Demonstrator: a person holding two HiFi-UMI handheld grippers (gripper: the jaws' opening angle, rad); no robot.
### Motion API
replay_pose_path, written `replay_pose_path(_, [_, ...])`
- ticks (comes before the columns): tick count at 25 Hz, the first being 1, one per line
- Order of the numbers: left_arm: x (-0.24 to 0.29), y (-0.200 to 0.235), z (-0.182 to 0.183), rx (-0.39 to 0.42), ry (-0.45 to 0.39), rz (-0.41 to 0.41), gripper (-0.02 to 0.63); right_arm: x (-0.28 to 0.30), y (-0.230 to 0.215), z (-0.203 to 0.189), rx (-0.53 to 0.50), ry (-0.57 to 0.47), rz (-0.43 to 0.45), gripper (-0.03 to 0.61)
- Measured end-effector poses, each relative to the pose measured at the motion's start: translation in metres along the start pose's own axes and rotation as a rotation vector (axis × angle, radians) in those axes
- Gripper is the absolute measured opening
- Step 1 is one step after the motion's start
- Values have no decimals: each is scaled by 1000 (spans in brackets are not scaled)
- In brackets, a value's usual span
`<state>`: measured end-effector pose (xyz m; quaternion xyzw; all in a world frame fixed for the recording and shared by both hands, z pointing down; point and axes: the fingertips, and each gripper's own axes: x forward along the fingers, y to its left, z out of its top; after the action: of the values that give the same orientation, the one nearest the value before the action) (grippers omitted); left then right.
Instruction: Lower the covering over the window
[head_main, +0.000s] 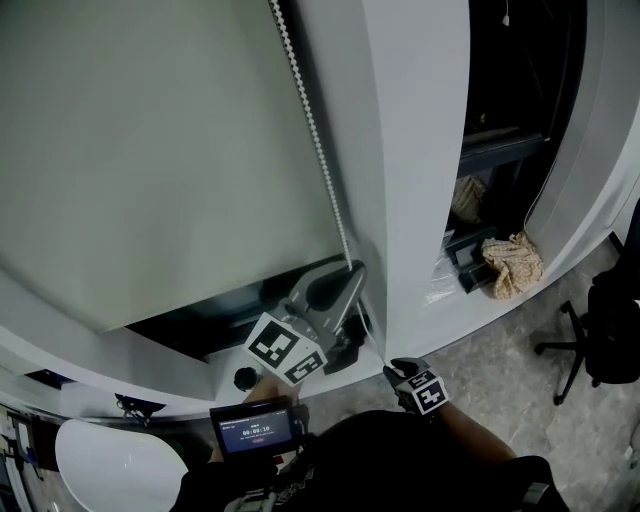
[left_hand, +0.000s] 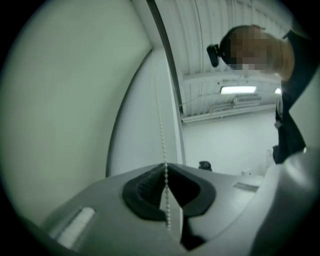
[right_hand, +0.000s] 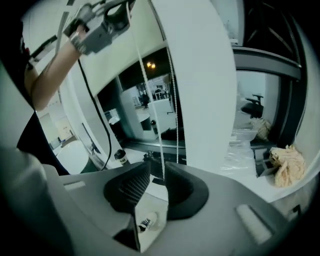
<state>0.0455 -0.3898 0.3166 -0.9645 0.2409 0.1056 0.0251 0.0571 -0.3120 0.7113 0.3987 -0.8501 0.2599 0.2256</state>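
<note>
A pale roller blind (head_main: 150, 150) covers most of the left window, and its lower edge hangs above a dark gap. Its white bead chain (head_main: 315, 135) runs down the blind's right edge. My left gripper (head_main: 350, 268) is shut on that chain; in the left gripper view the pads meet on the beads (left_hand: 166, 166). Lower and to the right is my right gripper (head_main: 390, 368). In its own view the jaws (right_hand: 158, 167) stand slightly apart, with a chain strand (right_hand: 150, 100) passing between them. The left gripper (right_hand: 107, 22) shows high above it.
A white pillar (head_main: 400, 150) stands just right of the chain. On the sill beyond it lies a crumpled cloth (head_main: 512, 265). An office chair (head_main: 590, 340) stands on the floor at the right. A small screen device (head_main: 257, 428) sits near my body.
</note>
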Motion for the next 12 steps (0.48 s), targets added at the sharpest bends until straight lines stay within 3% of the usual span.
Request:
replay_pose_path(2, [-9,4,-45,-11,73,25,8,-23,-8,27,96,-141,-1,101])
replay_pose_path(6, [-28,16,-116,-135,156,89,8,-85,-19,107,208,-477,-1,97])
replay_pose_path(9, [-43,5,-175,-171,290,101,8,-133,3,183,180,-679,49,86])
replay_pose_path(12, [-63,-16,-241,-205,452,87,8,-170,38,246,60,-794,104,83])
